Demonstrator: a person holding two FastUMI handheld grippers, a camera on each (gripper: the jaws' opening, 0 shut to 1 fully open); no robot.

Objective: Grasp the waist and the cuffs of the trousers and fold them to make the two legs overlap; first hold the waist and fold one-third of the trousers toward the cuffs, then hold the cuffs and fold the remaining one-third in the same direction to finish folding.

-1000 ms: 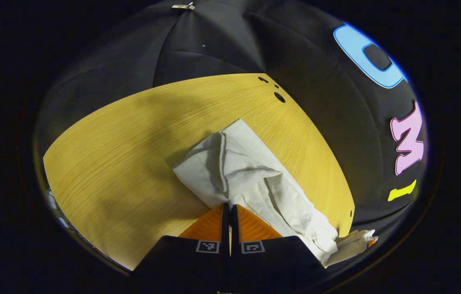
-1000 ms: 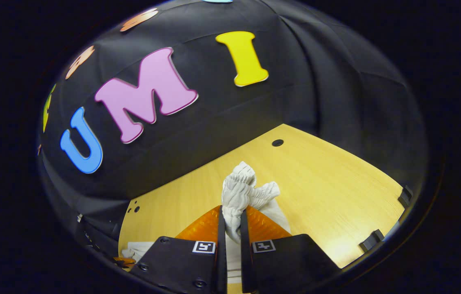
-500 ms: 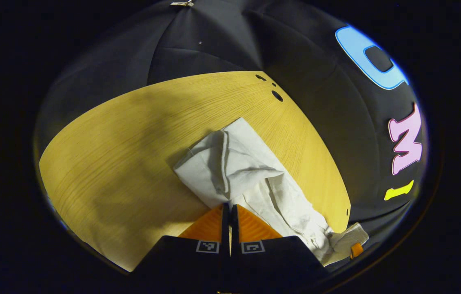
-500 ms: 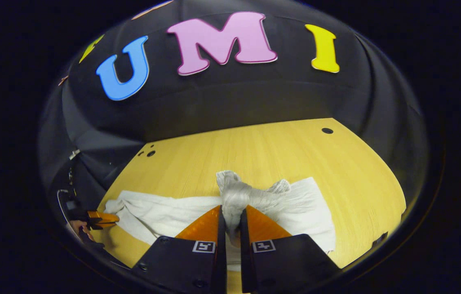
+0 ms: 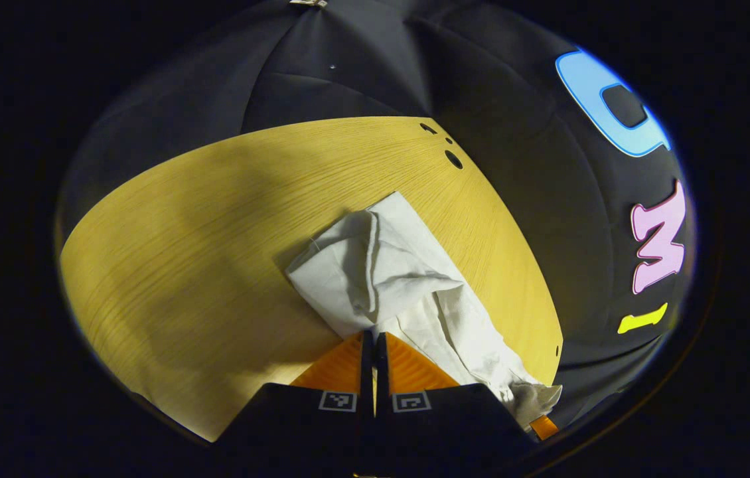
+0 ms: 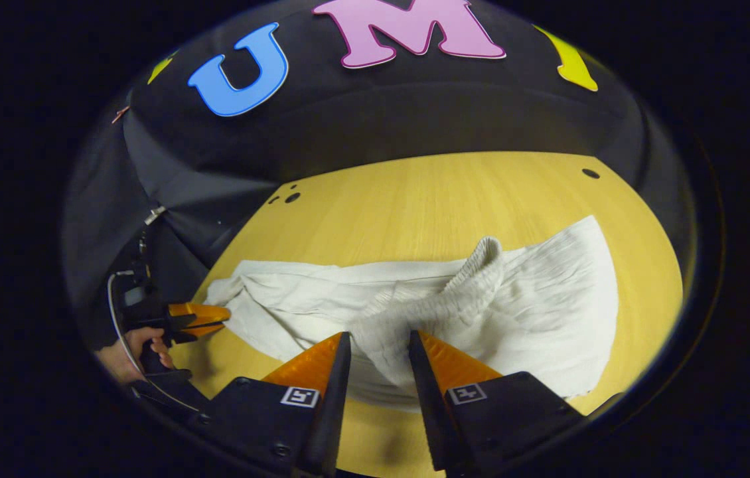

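trousers: white, lying long across the wooden table; in right gripper view waist end bunched at 6 o'clock, cuff end off at 9 o'clock. Legs look overlapped already.
waistband: ribbed, humped up, flopped toward 3 o'clock, resting on the fabric below.
right gripper: fingers spread apart w/ cloth lying between them, not pinched. Just changed: 0.5 s ago they were clamped tight on the waistband wad, now let go.
meaning: prob. leg-on-leg fold is laid down and the waist is dropped; next step would be re-grip waist for the first one-third fold toward the cuffs. My read only.
left gripper: fingers closed together at the near edge of the cuff end. Can't tell if cloth is nipped between the tips or if they only touch the hem. In right gripper view it sits at 9 o'clock, tips at the cuff, a hand around its handle.
vs earlier, right gripper view: cam tipped down more, more table and cloth visible; waist spread wider and flatter than 1 s ago.
vs earlier, left gripper view: cuff end barely shifted; far waist end at 4 o'clock sits lower.
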